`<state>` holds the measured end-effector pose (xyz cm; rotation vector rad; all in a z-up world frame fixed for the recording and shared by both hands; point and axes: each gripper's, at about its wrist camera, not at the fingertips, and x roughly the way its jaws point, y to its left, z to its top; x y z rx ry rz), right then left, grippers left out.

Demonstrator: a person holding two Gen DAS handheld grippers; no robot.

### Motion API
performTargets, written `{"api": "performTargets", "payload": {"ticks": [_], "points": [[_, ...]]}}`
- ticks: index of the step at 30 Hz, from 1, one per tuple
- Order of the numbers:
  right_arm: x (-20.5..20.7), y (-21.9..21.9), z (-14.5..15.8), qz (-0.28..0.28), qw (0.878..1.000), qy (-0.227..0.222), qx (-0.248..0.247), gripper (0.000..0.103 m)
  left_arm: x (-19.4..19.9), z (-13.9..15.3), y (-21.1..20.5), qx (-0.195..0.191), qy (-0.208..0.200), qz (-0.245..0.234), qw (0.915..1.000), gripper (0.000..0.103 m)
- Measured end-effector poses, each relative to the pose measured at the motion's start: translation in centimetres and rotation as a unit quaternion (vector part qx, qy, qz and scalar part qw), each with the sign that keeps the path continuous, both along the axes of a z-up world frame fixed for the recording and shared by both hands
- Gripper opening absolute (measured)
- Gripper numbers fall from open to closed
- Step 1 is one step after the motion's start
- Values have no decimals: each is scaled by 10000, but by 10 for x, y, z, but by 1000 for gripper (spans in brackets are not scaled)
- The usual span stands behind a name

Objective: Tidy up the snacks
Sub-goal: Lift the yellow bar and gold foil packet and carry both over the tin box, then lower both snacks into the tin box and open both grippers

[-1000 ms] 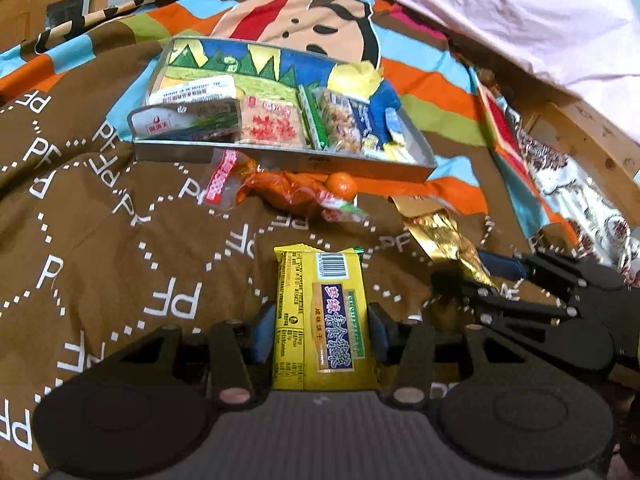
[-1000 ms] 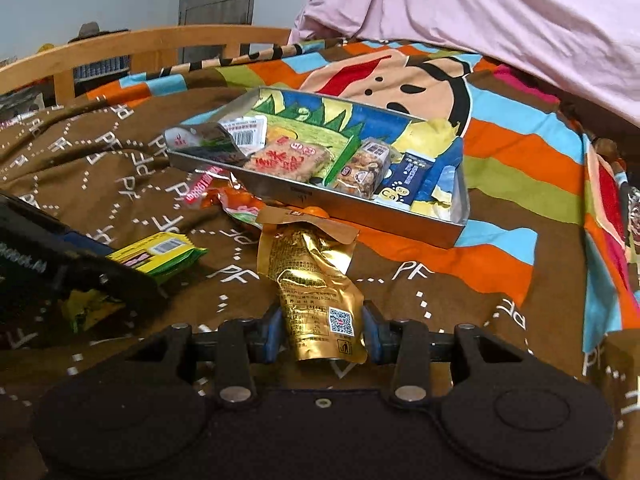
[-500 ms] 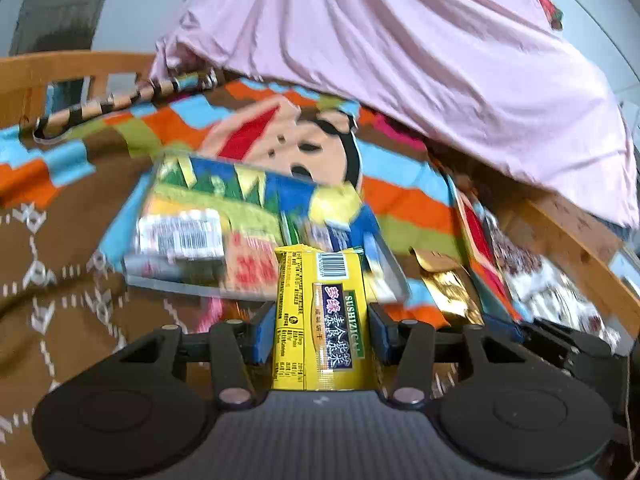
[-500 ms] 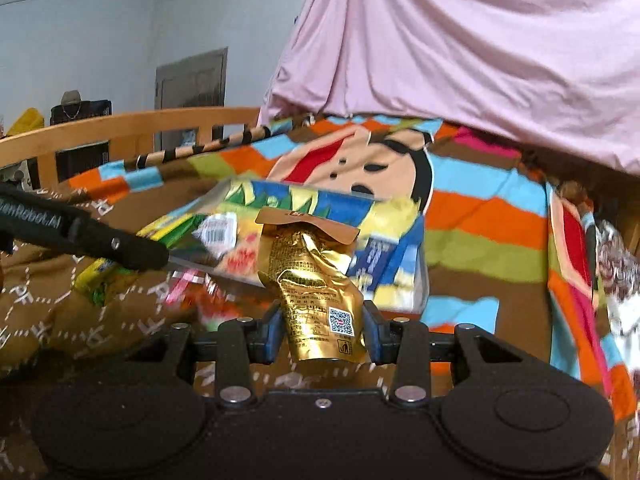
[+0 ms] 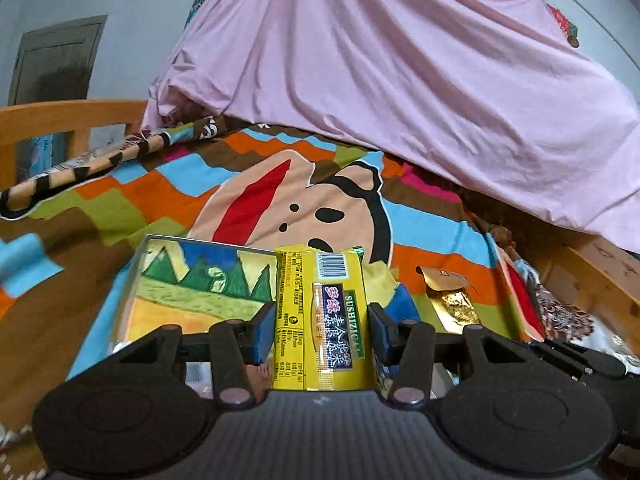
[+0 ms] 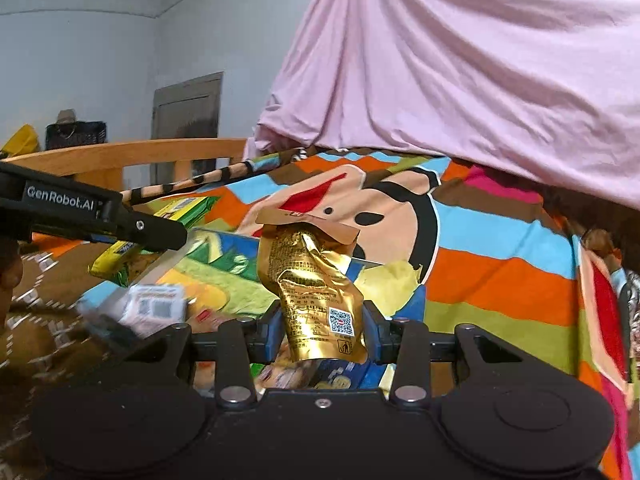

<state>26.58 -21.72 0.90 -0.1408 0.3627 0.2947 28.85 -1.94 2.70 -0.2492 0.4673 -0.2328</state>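
The bed, spread with a brown and brightly striped cartoon blanket, carries the metal tray with a painted landscape on its floor, and both carried snacks are heading for it, so the step in hand reads as delivery into that tray. Packets already lie at the tray's near end, a white one with a QR code among them, while the far, painted part looks bare; that is the better landing place. The left gripper has its fingers part-way closed and pressed on both long edges of the yellow packet, held upright over the tray. The right gripper is closed narrower on the base of the crumpled gold pouch, which stands tall and top-heavy just above the tray's right end. The two tools ride close together, so one should probably place first to avoid a knock. Each snack wants lowering until it rests inside the rim before the fingers let go, the floppy pouch laid flat.
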Motion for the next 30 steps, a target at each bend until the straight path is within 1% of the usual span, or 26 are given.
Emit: {"api": "performTargets", "payload": {"ticks": [5,10,14,18,22,26,30], "points": [[44,-6,-26,-255,9993,262,1,42,41,-23,-12,51,64,-45,10000,52],[68,-10,-48,-527,9972,537,18,42,66,-49,-20,37,261,34,9996,52],[74,-9,-64,-568,9961,664,-113,42,73,-67,-29,198,361,70,9991,52],[77,-11,-75,-607,9950,795,-61,43,78,-78,-32,334,464,137,9983,52],[79,-13,-83,-614,9941,891,-32,43,84,-84,-31,346,568,207,9976,52],[80,-15,-87,-637,9937,920,11,45,89,-89,-31,347,775,252,9961,52],[80,-16,-86,-629,9937,930,57,48,89,-88,-31,381,788,234,9959,55]]}}
